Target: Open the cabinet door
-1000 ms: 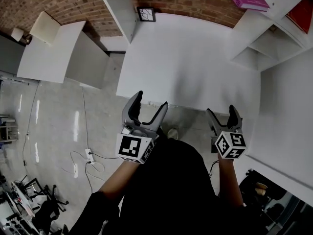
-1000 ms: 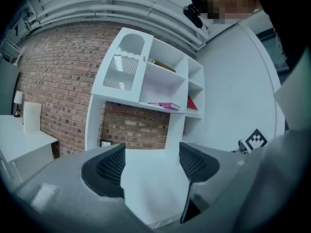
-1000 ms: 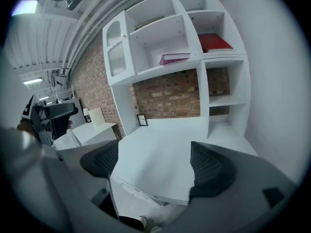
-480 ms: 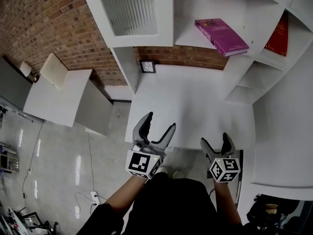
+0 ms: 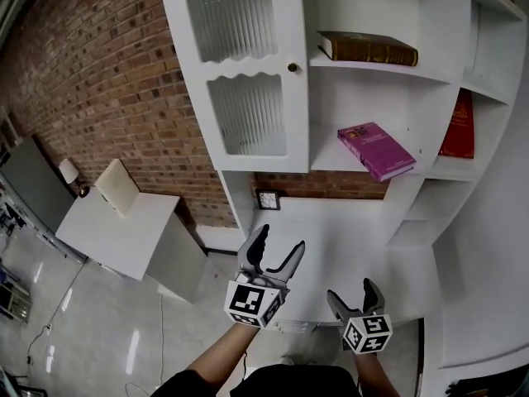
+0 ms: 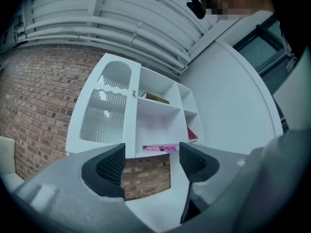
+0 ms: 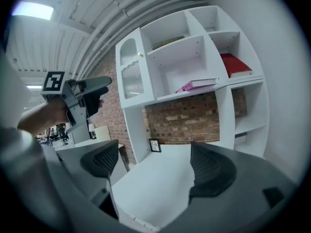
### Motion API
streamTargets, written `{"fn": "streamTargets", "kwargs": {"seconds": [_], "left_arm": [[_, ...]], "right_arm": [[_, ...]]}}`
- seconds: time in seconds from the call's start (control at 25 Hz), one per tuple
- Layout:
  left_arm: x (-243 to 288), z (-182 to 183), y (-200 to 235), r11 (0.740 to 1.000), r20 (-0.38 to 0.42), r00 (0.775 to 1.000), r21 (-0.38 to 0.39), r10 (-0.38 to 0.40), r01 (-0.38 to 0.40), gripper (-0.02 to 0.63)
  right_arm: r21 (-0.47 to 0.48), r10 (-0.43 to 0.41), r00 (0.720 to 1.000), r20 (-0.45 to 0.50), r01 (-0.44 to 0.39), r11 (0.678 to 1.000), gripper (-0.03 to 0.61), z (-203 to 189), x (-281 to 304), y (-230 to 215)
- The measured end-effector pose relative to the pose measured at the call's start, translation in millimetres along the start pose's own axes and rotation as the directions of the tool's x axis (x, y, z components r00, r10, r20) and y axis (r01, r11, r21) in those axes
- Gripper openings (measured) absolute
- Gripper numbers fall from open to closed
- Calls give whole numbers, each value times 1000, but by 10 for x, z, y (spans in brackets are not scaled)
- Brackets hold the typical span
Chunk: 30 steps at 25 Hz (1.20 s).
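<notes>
You hold the left gripper [image 5: 281, 238] and right gripper [image 5: 350, 292] wide open and empty, well below the closed cabinet door [image 5: 248, 73] at the shelf unit's [image 5: 430, 98] upper left.

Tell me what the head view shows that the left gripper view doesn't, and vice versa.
Head view only: the right gripper, open, the framed picture on the desk, and the glossy floor. Left gripper view only: the ribbed ceiling. Both: the shut cabinet door with its knob, the brown book, the pink book and the left gripper, jaws apart.
</notes>
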State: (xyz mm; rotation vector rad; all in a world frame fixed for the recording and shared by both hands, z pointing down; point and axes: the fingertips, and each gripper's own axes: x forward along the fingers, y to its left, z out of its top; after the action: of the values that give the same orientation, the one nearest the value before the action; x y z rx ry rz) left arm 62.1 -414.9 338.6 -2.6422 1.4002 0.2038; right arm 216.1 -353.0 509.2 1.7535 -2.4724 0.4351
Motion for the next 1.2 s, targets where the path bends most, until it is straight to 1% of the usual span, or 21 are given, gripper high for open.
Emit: {"fn": "streamTargets", "kwargs": {"seconds": [0.16, 0.32, 0.44, 0.48, 0.6, 0.64, 0.84, 1.0, 1.2], "left_arm": [[104, 140, 135, 999, 14, 1000, 32, 3, -3, 354], [188, 241, 234, 999, 29, 1000, 35, 6, -7, 354], [343, 390, 268, 999, 50, 999, 32, -5, 3, 354], [421, 453, 269, 999, 54, 998, 43, -15, 12, 354], [723, 631, 273, 991, 51, 997, 119, -61, 54, 354], [820, 684, 290, 989, 53, 996, 133, -71, 63, 353], [1262, 1066, 457, 985, 102, 991, 158, -83, 66, 353], [1608, 1396, 622, 985, 146, 986, 162, -77, 53, 353], [2050, 1668, 715, 989, 178, 981, 138, -79, 54, 354]], "right_arm": [[-9, 24, 1000, 11, -23, 1000, 459, 60, 101, 140], [-21, 32, 999, 18, -31, 999, 459, 149, 204, 200], [-33, 37, 999, 31, -36, 999, 459, 273, 282, 222], [-39, 39, 999, 33, -37, 999, 459, 314, 304, 230], [-46, 38, 998, 42, -36, 998, 459, 408, 392, 248], [-49, 39, 998, 43, -37, 998, 459, 418, 428, 251], [-66, 56, 998, 32, -54, 996, 459, 433, 595, 291], [-70, 70, 997, 25, -68, 995, 459, 442, 725, 345], [-67, 78, 996, 32, -75, 995, 459, 573, 881, 332]]}}
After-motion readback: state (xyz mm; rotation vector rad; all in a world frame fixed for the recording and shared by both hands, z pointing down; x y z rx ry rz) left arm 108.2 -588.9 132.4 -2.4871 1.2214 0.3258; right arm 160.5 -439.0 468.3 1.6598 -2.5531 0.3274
